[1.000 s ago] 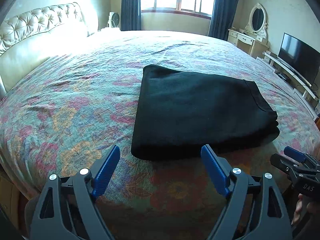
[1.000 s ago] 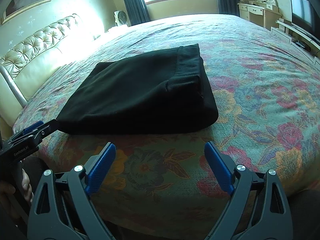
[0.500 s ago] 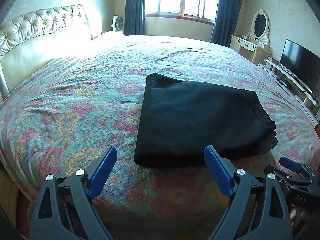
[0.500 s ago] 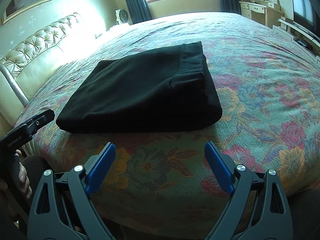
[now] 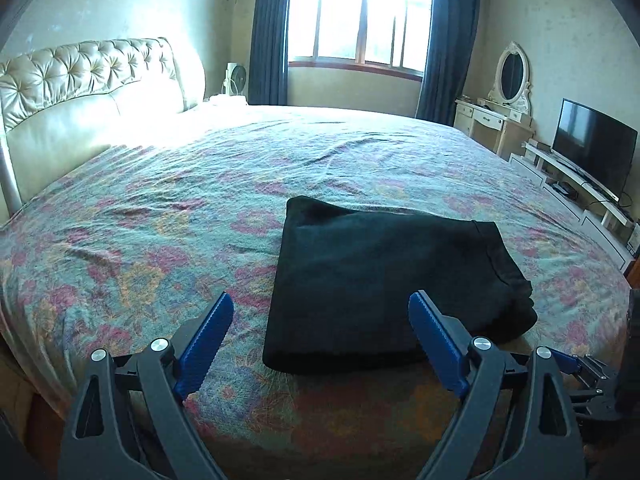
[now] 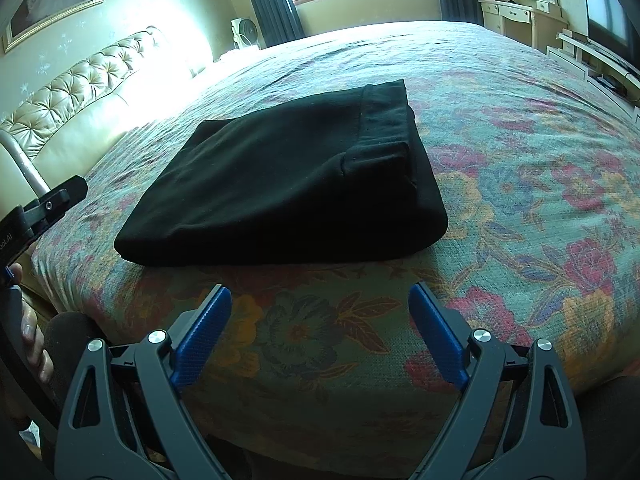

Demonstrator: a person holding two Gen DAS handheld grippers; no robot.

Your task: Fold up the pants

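Both claws stand wide and empty: the left gripper (image 5: 320, 322) has just been opening with nothing between its jaws, and the right gripper (image 6: 320, 314) hangs short of the bed's (image 6: 540, 128) near edge. The black pants (image 6: 288, 188) lie folded near that edge, a soft, limp, light stack. Probably best pinched at the thick near fold. Both grippers tilt downward.

Black tool (image 5: 321, 312) arms; ribbed blue pads; silver screws

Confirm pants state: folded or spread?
Folded. The black pants lie as a compact stacked rectangle on the bed, layered edges visible; neither gripper touches them.
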